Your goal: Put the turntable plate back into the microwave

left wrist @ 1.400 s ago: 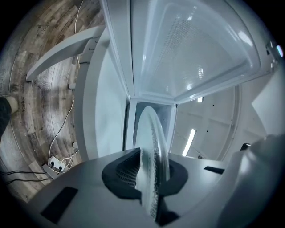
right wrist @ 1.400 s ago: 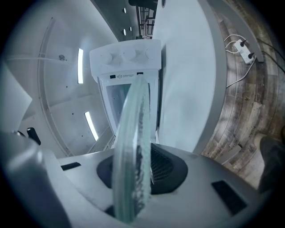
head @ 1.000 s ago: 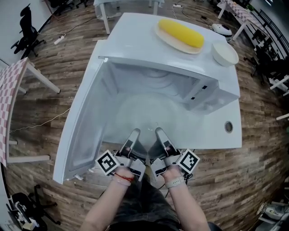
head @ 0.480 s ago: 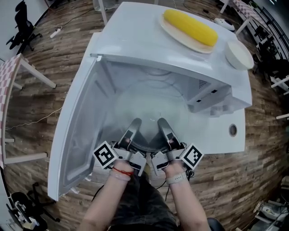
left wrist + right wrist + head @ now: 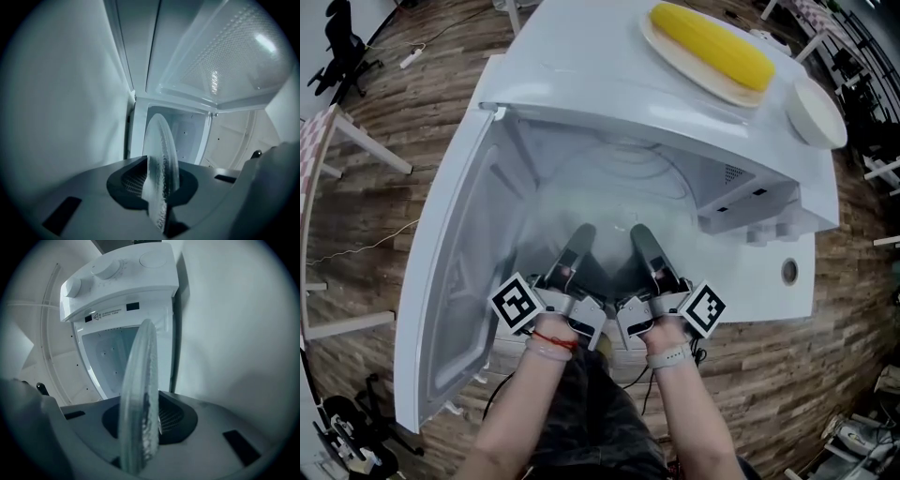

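Note:
The white microwave (image 5: 609, 84) stands with its door (image 5: 450, 281) swung open to the left. The clear glass turntable plate (image 5: 614, 178) lies roughly flat inside the cavity mouth, faint rings showing through it. My left gripper (image 5: 578, 236) and right gripper (image 5: 640, 236) sit side by side, both shut on the plate's near rim. In the left gripper view the plate (image 5: 161, 154) shows edge-on between the jaws of the left gripper (image 5: 159, 187). In the right gripper view the plate (image 5: 140, 390) is likewise clamped in the right gripper (image 5: 143, 427), with the cavity behind.
On the microwave's top sit a plate with a corn cob (image 5: 712, 42) and a white bowl (image 5: 817, 111). The control panel with knobs (image 5: 764, 225) is at the cavity's right. The white table (image 5: 741, 291) has a round hole (image 5: 788, 272). Wooden floor and chairs surround it.
Both grippers have pushed forward with the plate, deeper into the microwave's opening. The head view has drawn closer to the microwave.

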`<state>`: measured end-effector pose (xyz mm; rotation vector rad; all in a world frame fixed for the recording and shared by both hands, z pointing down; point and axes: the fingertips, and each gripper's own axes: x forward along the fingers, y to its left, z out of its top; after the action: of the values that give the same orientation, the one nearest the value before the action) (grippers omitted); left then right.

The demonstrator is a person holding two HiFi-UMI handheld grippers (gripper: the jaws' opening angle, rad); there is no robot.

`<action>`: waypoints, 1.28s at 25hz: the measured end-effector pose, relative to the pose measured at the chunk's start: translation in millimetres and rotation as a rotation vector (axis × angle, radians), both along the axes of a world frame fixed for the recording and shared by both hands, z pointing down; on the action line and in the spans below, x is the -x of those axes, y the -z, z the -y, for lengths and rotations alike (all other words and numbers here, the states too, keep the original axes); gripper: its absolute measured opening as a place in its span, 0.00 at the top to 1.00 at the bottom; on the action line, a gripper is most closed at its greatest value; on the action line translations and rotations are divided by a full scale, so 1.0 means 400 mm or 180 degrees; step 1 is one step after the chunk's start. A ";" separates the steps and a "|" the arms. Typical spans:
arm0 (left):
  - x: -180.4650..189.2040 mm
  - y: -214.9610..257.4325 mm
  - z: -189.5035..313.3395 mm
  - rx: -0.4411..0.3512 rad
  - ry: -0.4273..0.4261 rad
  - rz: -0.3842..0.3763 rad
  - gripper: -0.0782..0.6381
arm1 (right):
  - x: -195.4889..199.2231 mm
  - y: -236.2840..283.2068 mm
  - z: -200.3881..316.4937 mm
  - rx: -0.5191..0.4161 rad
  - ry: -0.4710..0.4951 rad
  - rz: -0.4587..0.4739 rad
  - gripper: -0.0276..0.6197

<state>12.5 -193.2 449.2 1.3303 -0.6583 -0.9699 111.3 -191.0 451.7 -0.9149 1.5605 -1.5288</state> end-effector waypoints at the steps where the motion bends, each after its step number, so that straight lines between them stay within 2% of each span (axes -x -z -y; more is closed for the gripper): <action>1: 0.001 0.000 0.002 0.0004 0.0010 -0.0005 0.84 | 0.001 0.000 0.003 0.0002 0.0003 -0.0006 0.83; 17: 0.002 -0.001 0.024 -0.0001 0.0006 -0.0008 0.83 | -0.004 -0.005 0.044 0.0030 -0.0078 -0.0104 0.83; 28: 0.012 -0.003 -0.001 -0.0023 -0.0040 0.0013 0.82 | 0.013 0.005 0.071 -0.0021 -0.0011 -0.0195 0.83; 32: 0.016 -0.005 0.012 0.0023 0.0020 -0.0047 0.83 | 0.016 0.008 0.085 0.0011 -0.0040 -0.0120 0.83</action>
<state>6.1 -198.1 451.4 1.3142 -0.6546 -0.9806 104.7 -224.8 448.6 -0.9589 1.5761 -1.5138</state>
